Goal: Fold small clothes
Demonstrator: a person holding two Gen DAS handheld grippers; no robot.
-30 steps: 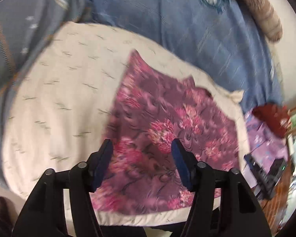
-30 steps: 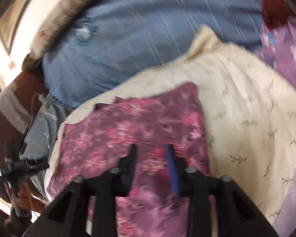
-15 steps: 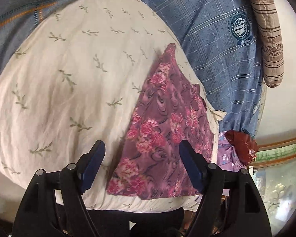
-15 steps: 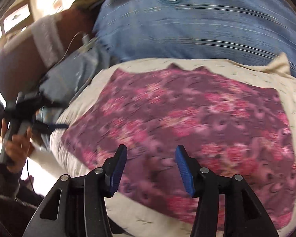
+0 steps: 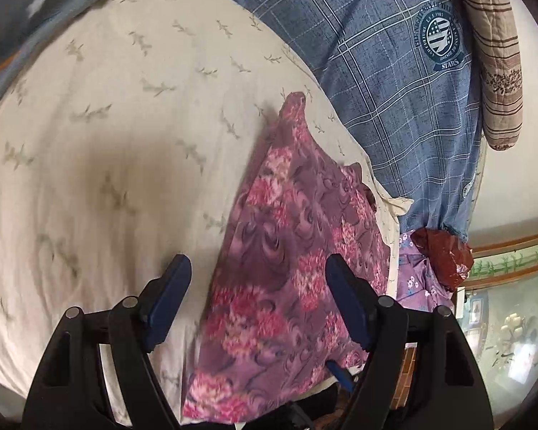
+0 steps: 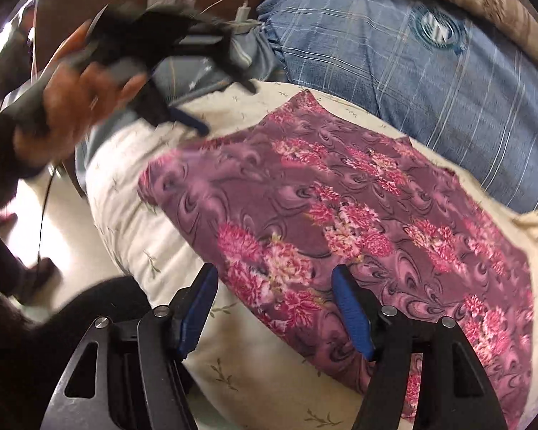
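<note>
Blurred in the right wrist view: left tool (image 6: 197, 82) and gripping hand (image 6: 71, 107). Cut off by the bottom edge: near corner of the floral cloth (image 5: 287, 286). Too small to read: crest lettering (image 5: 441, 41) on the blue pillow.

Garment (image 6: 358, 215): showing purple ground with pink floral clusters. Pillow (image 5: 107, 161): displaying cream with grey-green sprigs. Blue cover (image 5: 394, 89): carrying white check and round crest. Fingers (image 6: 351, 308): wearing blue pads on black frames.
</note>
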